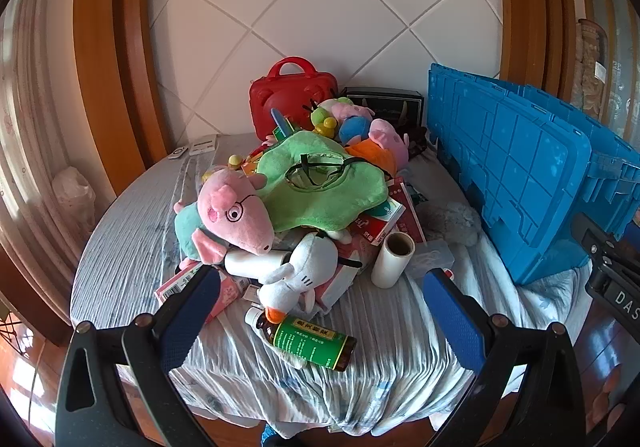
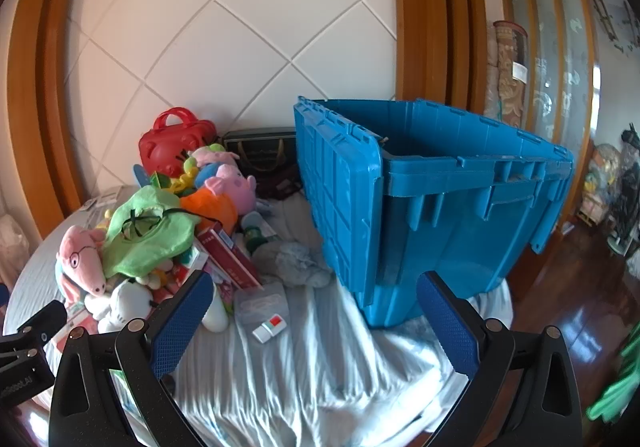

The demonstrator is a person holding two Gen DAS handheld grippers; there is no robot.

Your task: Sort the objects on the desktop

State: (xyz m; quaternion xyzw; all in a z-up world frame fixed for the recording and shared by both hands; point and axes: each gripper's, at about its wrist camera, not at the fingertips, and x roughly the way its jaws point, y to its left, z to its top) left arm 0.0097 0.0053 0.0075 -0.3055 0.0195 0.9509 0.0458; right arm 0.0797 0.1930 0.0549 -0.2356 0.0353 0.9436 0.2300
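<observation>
A heap of toys and boxes lies on a cloth-covered round table (image 1: 120, 247). It holds a pink pig plush with glasses (image 1: 236, 211), a green plush (image 1: 324, 183), a white plush (image 1: 304, 271), a brown bottle with a green label (image 1: 308, 339), a white roll (image 1: 392, 259) and red boxes (image 1: 384, 223). My left gripper (image 1: 320, 311) is open and empty, hovering just before the bottle. My right gripper (image 2: 316, 315) is open and empty above the cloth, near a small white and red item (image 2: 270, 327). A blue crate (image 2: 440, 199) with its lid hanging open stands on the right.
A red toy case (image 1: 292, 95) and a dark box (image 1: 388, 103) stand behind the heap by the white padded wall. A clear plastic box (image 2: 260, 303) and a grey fluffy cloth (image 2: 296, 263) lie beside the crate (image 1: 520, 175). Two remotes (image 1: 196, 147) lie at the far left edge.
</observation>
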